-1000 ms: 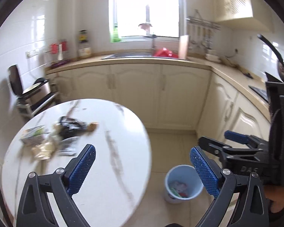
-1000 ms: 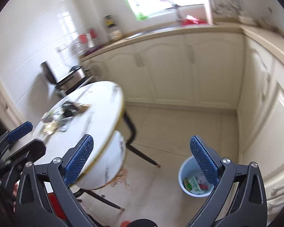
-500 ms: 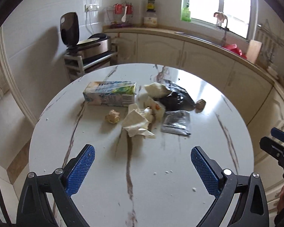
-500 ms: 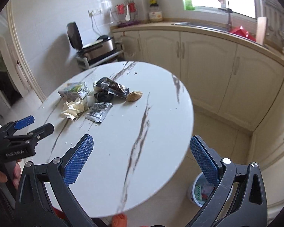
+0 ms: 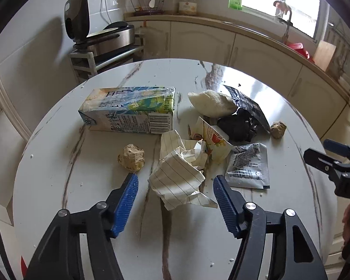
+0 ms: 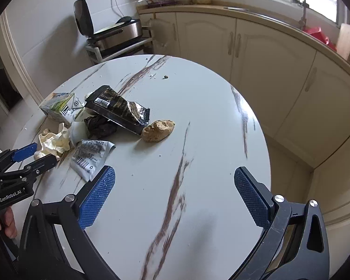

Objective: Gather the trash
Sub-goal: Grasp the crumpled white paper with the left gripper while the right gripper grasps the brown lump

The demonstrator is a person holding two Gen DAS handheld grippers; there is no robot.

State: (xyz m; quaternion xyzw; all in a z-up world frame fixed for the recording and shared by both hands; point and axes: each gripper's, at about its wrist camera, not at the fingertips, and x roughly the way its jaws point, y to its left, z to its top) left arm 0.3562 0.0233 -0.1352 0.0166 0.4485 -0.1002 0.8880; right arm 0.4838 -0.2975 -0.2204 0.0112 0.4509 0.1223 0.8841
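A heap of trash lies on the round marble table (image 5: 58, 186). It includes a milk carton (image 5: 128, 112), crumpled lined paper (image 5: 177, 177), a silver sachet (image 5: 248, 165), a black wrapper (image 5: 245, 107) and two brown lumps (image 5: 131, 157). My left gripper (image 5: 175, 184) hangs low over the table. Its jaws are closing with the lined paper between them, and the pads stand just clear of it. My right gripper (image 6: 175, 186) is open over bare tabletop. The sachet (image 6: 91, 156) and a brown lump (image 6: 158, 130) lie beyond its left finger.
A steel appliance with a raised black lid sits on a rack (image 5: 105, 39) behind the table. Cream cabinets (image 6: 256, 46) and a counter with a sink run along the back and right. The other gripper shows at the right edge (image 5: 333, 156).
Both views swung from the floor and blue bin onto the table. The left gripper came down close to the heap, and its jaws narrowed around the lined paper.
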